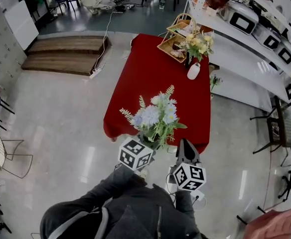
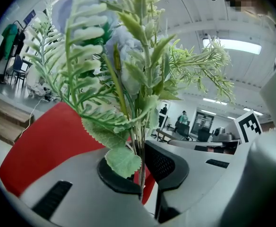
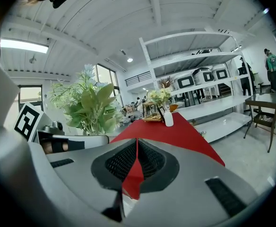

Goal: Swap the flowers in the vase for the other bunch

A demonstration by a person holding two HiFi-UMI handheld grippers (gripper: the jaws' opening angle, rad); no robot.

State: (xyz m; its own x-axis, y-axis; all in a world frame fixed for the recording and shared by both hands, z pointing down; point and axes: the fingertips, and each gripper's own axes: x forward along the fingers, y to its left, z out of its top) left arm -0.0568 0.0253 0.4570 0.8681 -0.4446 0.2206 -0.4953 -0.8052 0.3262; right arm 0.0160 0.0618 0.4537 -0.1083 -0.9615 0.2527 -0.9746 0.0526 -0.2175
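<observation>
My left gripper (image 1: 153, 144) is shut on the stems of a bunch of pale blue flowers with ferns (image 1: 155, 116), held upright over the floor just before the near edge of the red table (image 1: 150, 78). In the left gripper view the stems (image 2: 139, 160) run down between the closed jaws of the left gripper (image 2: 140, 183). My right gripper (image 1: 186, 151) is shut and holds nothing; its pads meet in the right gripper view (image 3: 135, 157). At the table's far right stands a white vase (image 1: 194, 70) holding yellow flowers (image 1: 198, 42), also seen far off as the vase (image 3: 168, 118).
A wicker tray stand (image 1: 175, 36) sits at the table's far end beside the vase. White shelving (image 1: 255, 49) with appliances runs along the right. Wooden steps (image 1: 66, 54) lie at the far left, chairs (image 1: 280, 128) at the right. People sit in the background.
</observation>
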